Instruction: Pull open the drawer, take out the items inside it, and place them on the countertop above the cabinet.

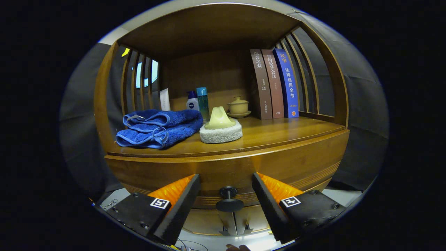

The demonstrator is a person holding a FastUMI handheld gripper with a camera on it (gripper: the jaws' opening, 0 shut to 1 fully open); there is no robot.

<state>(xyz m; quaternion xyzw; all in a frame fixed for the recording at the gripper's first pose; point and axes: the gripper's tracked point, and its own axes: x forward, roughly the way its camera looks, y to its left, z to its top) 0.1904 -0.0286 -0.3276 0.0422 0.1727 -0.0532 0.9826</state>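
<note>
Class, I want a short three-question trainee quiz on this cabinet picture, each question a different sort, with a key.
1. True or false: the gripper is shut on the drawer knob.
2. Which item lies nearest the folded blue towel?
A. lidded tea cup
B. sponge with yellow soap
C. three books
3. Fill in: the drawer front is still ____.

Key:
1. False; the fingers stand open, with the knob between them and untouched.
2. B
3. closed
</note>
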